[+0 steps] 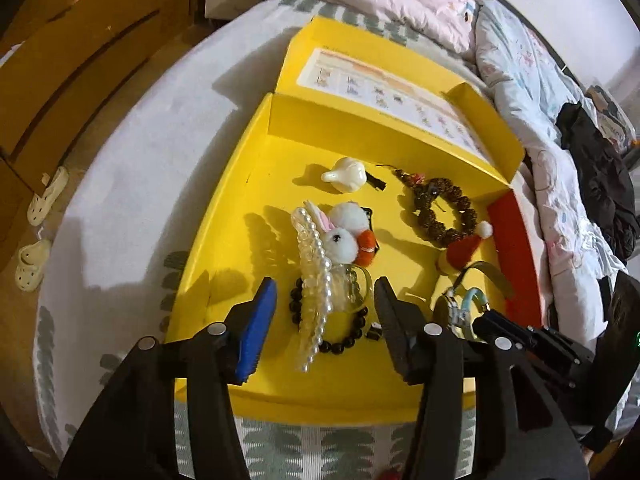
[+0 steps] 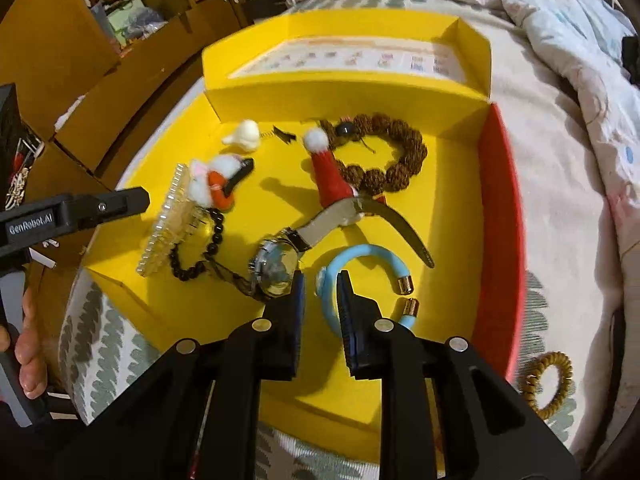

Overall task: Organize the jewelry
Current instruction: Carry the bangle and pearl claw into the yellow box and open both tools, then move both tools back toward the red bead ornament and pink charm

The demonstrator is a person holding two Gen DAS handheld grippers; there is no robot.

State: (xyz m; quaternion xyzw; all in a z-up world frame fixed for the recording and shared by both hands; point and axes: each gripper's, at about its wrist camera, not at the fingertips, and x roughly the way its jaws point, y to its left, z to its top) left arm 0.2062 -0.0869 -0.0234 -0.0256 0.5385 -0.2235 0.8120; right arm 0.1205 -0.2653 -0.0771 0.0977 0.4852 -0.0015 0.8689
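From the left wrist view, a shallow yellow cardboard box (image 1: 224,240) lies open on a bed (image 1: 132,184) covered with a pale sheet printed with grey-green leaf shapes. Its lid stands up at the far side, with a printed chart on the inside. A rumpled quilt (image 1: 532,92) is heaped along the right, wooden furniture fills the left, and two cream perforated slippers (image 1: 44,196) sit on the floor. The left tool (image 1: 325,300) hangs over the box's near end with its jaws apart, nothing clamped; between them lies a clear plastic hair claw lined with pearls (image 1: 316,280), resting across a bracelet of glossy black beads (image 1: 332,344). Just beyond it is a fluffy white rabbit clip (image 1: 344,236), then a smooth ivory garlic-shaped charm (image 1: 346,176).

From the right wrist view, the right tool (image 2: 320,280) has its jaws slightly apart around the band of a matte sky-blue bangle with gold end caps (image 2: 360,256); whether the pads press on it cannot be told. Just left lies a steel wristwatch (image 2: 276,272), its strap running under a small red felt Santa hat (image 2: 332,184). A ring of knobbly brown seed beads (image 2: 400,152) lies behind. A spiral amber hair tie (image 2: 552,384) lies on the sheet outside the box's red right wall.
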